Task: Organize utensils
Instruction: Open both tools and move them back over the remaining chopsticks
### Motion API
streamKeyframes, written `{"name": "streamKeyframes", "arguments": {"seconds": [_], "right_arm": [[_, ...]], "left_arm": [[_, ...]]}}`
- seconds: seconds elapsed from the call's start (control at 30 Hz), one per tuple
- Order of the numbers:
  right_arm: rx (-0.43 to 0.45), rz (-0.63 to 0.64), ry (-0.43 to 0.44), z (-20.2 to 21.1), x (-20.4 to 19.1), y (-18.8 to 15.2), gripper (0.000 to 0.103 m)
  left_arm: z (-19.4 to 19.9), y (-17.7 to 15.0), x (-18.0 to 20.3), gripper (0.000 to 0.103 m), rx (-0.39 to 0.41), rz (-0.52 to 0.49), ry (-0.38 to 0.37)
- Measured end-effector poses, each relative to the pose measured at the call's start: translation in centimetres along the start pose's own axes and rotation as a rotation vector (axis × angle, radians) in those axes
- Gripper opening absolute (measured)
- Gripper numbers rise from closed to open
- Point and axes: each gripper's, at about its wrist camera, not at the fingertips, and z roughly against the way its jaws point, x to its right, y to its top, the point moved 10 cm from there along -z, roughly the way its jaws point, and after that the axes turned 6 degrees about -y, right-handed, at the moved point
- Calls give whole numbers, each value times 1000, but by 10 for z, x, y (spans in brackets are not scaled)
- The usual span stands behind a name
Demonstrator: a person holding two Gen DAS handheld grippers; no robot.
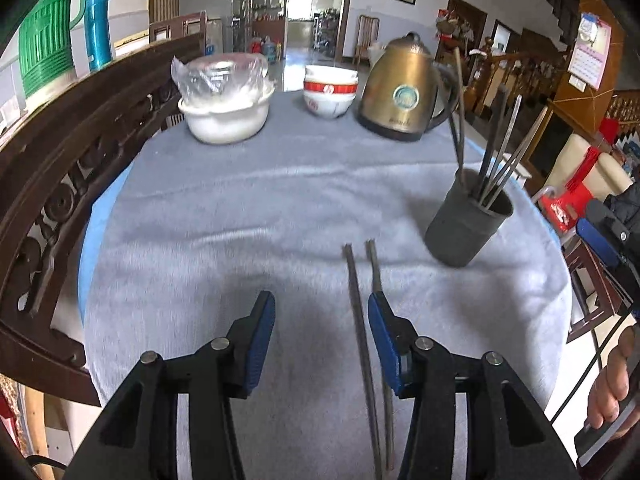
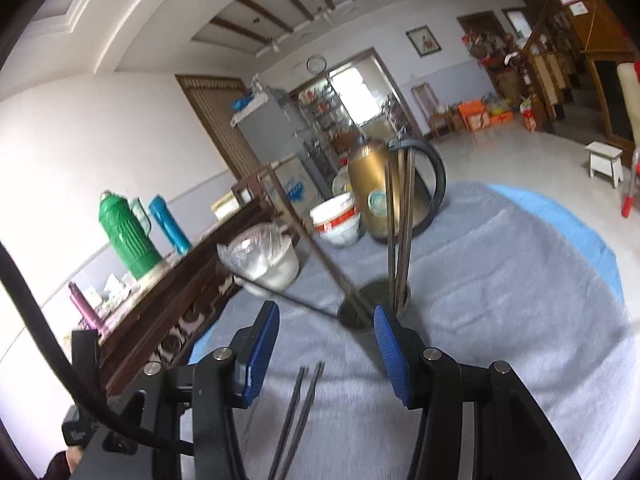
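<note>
Left tool (image 1: 322, 320): released, blue pads spread wide with nothing between them, held low over the bench (image 1: 240, 208).
Right tool (image 2: 326, 332): released too, jaws wide apart and empty, tilted upward so that much of the room and ceiling shows.
Loose chopsticks (image 1: 362, 320): a pair lying flat on the grey cloth, side by side and nearly parallel. In the left view they run straight ahead just inside the left tool's right finger; one passes close beside its pad, the other partly under it. In the right view the same pair (image 2: 298, 412) lies below and between the right tool's fingers, nearer its left one.
Holder cup (image 1: 468, 220): dark, upright, ahead and to the right of the left tool, with several chopsticks (image 1: 500, 160) leaning in it. From the right tool it sits just ahead, its rim (image 2: 374, 300) partly hidden behind the right pad.
Only in the left view: the person's right hand (image 1: 610, 384) at the far right edge, gripping the other tool's handle.
Only in the right view: the ceiling and a white stool (image 2: 606, 162) on the floor.
Far ahead in both: a brass kettle (image 1: 404, 92), stacked bowls (image 1: 330, 90) and a plastic-covered basin (image 1: 224, 96).
</note>
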Motion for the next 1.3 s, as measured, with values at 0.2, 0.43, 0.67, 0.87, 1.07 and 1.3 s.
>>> {"name": "streamKeyframes", "arguments": {"seconds": [0.2, 0.43, 0.67, 0.87, 1.07, 1.3], "right_arm": [[-70, -2, -21, -16, 3, -22, 53], [-113, -13, -33, -25, 8, -34, 53], [-157, 5, -32, -33, 4, -52, 53], [-216, 13, -58, -46, 6, -69, 53], [-244, 14, -69, -51, 11, -77, 53], [-323, 48, -62, -62, 4, -94, 52]], "left_arm": [[-12, -14, -10, 51, -53, 13, 13], [-24, -28, -16, 52, -102, 35, 17], [-29, -36, -15, 56, -123, 24, 19], [-41, -45, -8, 56, -165, 24, 2], [-49, -53, -2, 56, -198, 11, -6], [-55, -64, 1, 56, -226, 22, -24]]}}
